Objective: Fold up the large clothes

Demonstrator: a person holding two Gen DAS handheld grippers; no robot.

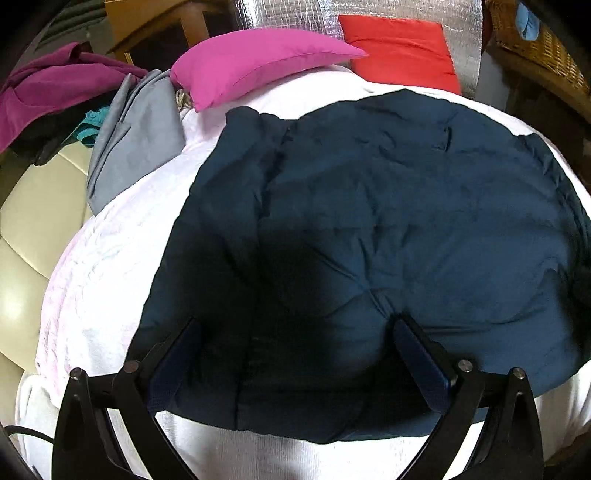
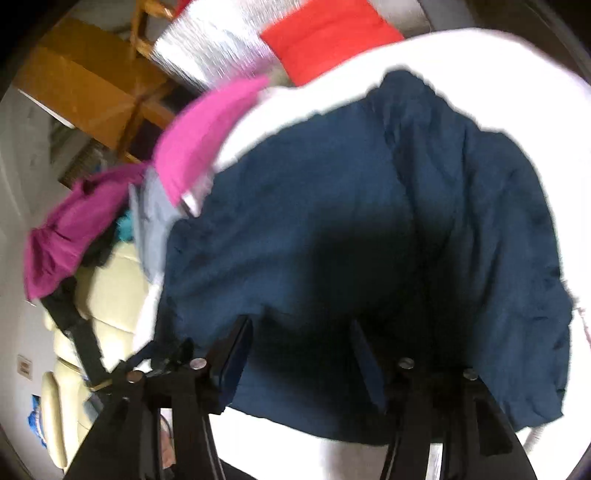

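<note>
Navy-blue quilted padded garment (image 1: 369, 229) lies spread flat on a white textured bed cover (image 1: 99, 280), its near hem running crosswise directly under both tools. Closest in the left wrist view, the left gripper (image 1: 295, 325) has its jaws spread wide over that hem with nothing between them; a pucker of fabric gathers just at its right fingertip, though whether the tip touches the cloth I cannot tell. In the blurred right wrist view, the right gripper (image 2: 301, 325) is likewise spread apart and empty above the same near edge. Both sit about equally close to the hem, so I judge the coming move to be a pinch there and a fold away toward the far edge, across the garment's wide axis. Beyond the far-left corner lies a folded grey cloth (image 1: 136, 136), just beside the garment, and a magenta pillow (image 1: 255, 59); a red cushion (image 1: 402, 48) leans against a silver foil panel (image 1: 291, 14) behind. These crowd the far side but leave the garment itself uncovered.
</note>
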